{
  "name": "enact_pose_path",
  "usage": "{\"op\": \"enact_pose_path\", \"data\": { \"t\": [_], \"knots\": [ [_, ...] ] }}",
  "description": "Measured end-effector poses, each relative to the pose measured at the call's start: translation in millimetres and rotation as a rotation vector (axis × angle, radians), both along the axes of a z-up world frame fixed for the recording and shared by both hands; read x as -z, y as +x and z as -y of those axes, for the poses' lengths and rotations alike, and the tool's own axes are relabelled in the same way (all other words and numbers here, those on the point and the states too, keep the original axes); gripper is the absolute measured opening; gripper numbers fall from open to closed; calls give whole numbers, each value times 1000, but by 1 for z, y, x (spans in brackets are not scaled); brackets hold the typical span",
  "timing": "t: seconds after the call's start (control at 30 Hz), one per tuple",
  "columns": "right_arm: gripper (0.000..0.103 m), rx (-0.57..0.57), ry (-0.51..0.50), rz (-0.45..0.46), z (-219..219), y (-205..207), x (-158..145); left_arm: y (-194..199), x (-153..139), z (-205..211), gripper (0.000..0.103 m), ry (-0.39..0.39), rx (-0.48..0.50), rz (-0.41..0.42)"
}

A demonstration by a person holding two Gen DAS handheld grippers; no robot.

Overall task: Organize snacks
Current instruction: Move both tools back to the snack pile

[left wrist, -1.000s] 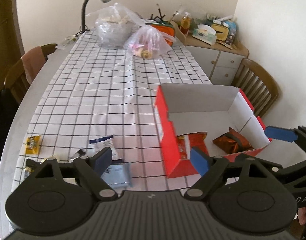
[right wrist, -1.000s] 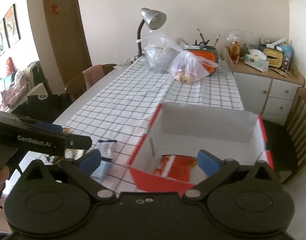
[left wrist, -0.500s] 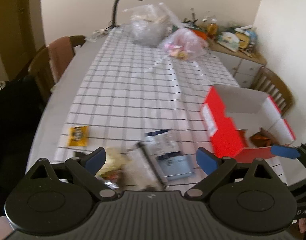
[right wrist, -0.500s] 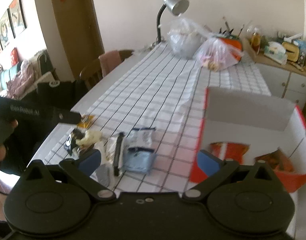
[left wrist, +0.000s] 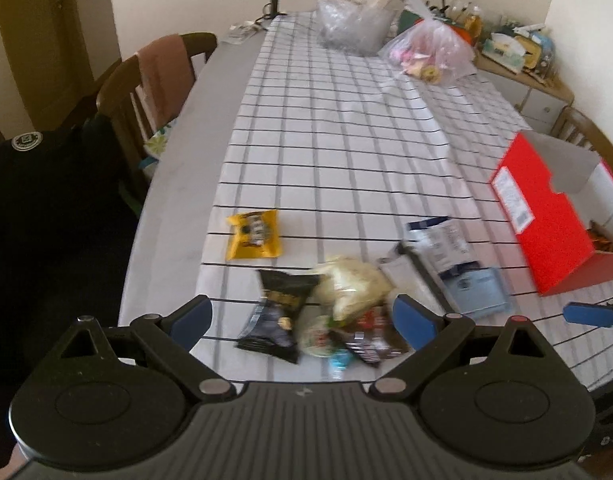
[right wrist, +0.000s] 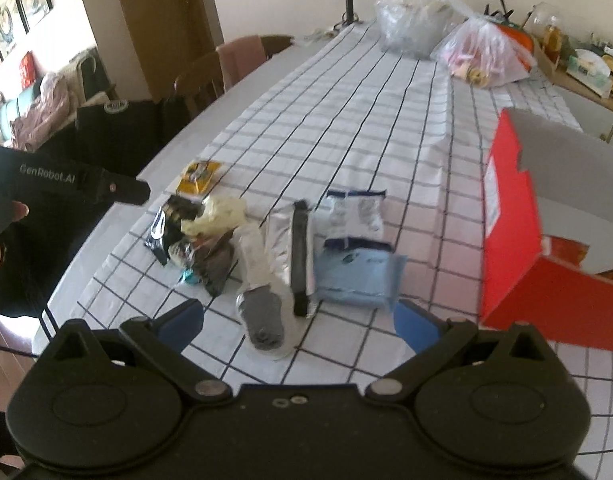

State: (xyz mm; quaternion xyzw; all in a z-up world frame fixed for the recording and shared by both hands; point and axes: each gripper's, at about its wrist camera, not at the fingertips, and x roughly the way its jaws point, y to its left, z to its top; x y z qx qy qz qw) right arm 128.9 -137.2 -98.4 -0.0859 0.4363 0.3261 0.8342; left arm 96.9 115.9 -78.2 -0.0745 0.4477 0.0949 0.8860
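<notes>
Currently, left wrist view: left gripper [left wrist: 302, 318] with jaws spread wide, having just been opening, nothing between the pads. It has swung away from the red box [left wrist: 546, 220] and now hangs over the snack pile. Landmark: red box, open, at the right edge of the checked tablecloth [left wrist: 346, 140]. Left of the box, nearest first: white-and-blue packet [left wrist: 440, 236], pale blue packet [left wrist: 476, 290], cream packet [left wrist: 352, 282], black packet [left wrist: 278, 316]. Yellow packet [left wrist: 253, 234] farthest from the box, alone. A blue tip of the right gripper [left wrist: 590, 314] shows just below the box.

Right wrist view: right gripper [right wrist: 298, 322] likewise spread and empty. Silver pouch [right wrist: 284, 252] lies left of the box, touching the pale blue packet on the side away from the box. An orange wrapper [right wrist: 566, 250] already lies inside the box.

Change noted: both views were on the box a second ago and now face the loose snacks. Judgement: a drop-off looks done; next pickup is pending, with many packets left outside.
</notes>
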Motion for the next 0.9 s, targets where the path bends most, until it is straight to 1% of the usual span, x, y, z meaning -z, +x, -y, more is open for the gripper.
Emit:
{"op": "enact_pose_path", "data": {
  "t": [0.17, 0.33, 0.4, 0.6, 0.7, 0.77, 0.8, 0.83, 0.9],
  "knots": [
    [97, -18, -52, -27, -19, -1, 22, 5, 23, -18, 98, 19, 10, -32],
    [86, -31, -88, -36, -36, 1, 37, 16, 49, -29, 97, 28, 18, -79],
    [85, -29, -101, -36, -41, 2, 43, 20, 57, -32, 97, 34, 16, -95],
    [76, -21, -132, -39, -52, 6, 55, 31, 69, -37, 96, 37, 28, -117],
    [74, -3, -133, -39, -53, 9, 58, 38, 75, -37, 90, 26, 43, -139],
    [70, -2, -133, -42, -54, 11, 59, 41, 77, -36, 88, 19, 58, -149],
    [69, -3, -135, -40, -55, 10, 59, 42, 78, -35, 85, 18, 63, -156],
    [68, -5, -137, -39, -56, 10, 59, 43, 79, -35, 78, 14, 66, -161],
    [64, -6, -137, -40, -58, 11, 59, 45, 81, -35, 71, -3, 69, -173]
  ]
}}
